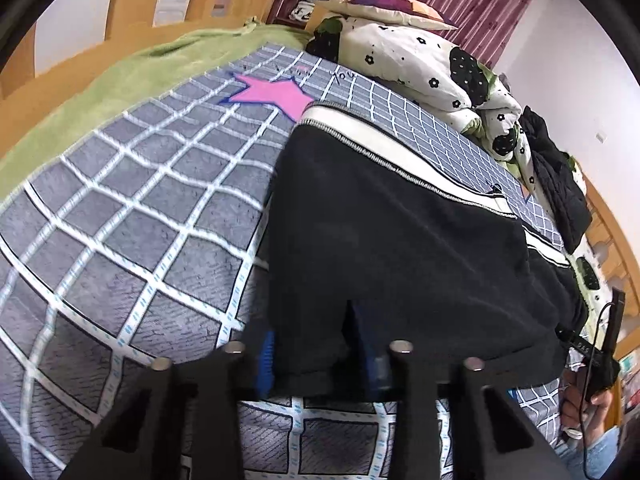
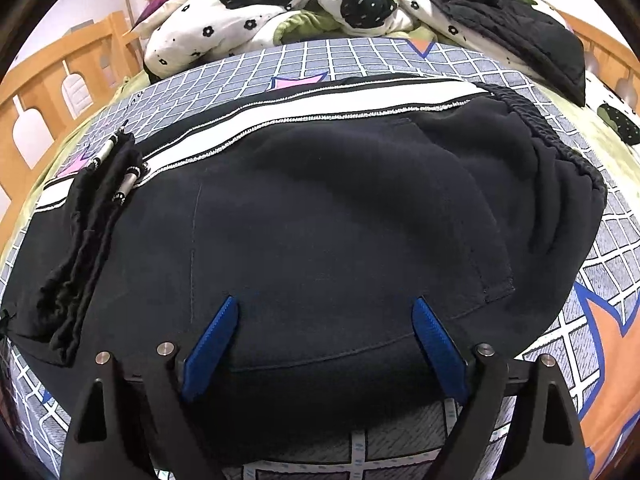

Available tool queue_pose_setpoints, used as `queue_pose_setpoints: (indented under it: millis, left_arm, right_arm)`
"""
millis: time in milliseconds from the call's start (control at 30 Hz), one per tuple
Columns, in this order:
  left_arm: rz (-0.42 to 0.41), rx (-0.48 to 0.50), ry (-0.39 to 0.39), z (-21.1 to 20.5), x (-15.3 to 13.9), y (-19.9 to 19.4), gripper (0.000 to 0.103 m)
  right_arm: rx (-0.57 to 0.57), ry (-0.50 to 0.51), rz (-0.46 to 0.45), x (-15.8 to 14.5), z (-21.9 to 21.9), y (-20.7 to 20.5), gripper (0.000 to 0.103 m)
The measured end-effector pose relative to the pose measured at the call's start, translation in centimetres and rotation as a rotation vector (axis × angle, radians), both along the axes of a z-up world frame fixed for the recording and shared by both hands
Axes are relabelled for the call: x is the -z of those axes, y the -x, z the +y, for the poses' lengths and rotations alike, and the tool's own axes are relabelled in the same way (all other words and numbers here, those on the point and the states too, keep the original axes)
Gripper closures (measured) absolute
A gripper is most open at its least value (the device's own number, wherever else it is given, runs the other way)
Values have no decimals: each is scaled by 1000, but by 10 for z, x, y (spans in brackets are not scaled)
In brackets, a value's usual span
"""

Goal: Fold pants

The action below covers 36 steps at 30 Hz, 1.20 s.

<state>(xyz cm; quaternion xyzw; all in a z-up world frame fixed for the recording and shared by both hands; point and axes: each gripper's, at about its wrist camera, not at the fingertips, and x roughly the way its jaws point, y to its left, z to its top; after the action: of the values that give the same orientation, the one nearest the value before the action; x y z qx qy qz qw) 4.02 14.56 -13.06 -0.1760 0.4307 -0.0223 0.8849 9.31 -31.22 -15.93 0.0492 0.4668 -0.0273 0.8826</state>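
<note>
Black pants (image 2: 328, 216) with a white side stripe lie folded on a grid-patterned bedsheet (image 1: 132, 200). The left view shows the left gripper (image 1: 320, 356) clamped on the pants' near edge. Only the right view shows the right gripper (image 2: 326, 320), blue fingers (image 2: 212, 344) spread wide over the fabric, and the drawstring tips (image 2: 128, 184).

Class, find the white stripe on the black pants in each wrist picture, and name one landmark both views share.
Left wrist view: the white stripe runs diagonally from upper centre down to the right, along the far edge of the pants.
Right wrist view: the stripe crosses the upper middle, left to right.
Shared landmark: the flowered quilt behind the pants.
</note>
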Motion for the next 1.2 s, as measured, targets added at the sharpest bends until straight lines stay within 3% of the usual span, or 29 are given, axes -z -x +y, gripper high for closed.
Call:
queue_pose_setpoints:
  millis: [167,367,533,633,767,933,1067,1200]
  left_arm:
    - [-19,14,-105,-18,-31,-5,83]
    - [-127,63,-166,-53,-88,-10,84]
    - [-192,193,-265,-120,-122,-16,85]
    - [-209,279,-295,-165,-128,-19,85]
    - [-209,409,-298,-226,-122,-15,86]
    - [-154,517,-276,-295,-86,-13,86]
    - [-89,539,-196,-316,-50,-14,86]
    - [-136,553,-220,-317,-42,-3,82]
  right_arm:
    - [-31,-25,13,-13,-4,0,35]
    - [4,-72,-53,-39,-24,13,35]
    - [56,-43,-140,-65,-47,28,35]
    - [90,-46,-171,-76,-62,37,35]
    - [118,-85,-185,-82,-82,44,35]
    - [161,-119,-211,-89,-102,53,35]
    - [166,-197,-203,-89,-117,56,35]
    - [182,-253,-184,-86,-124,56,35]
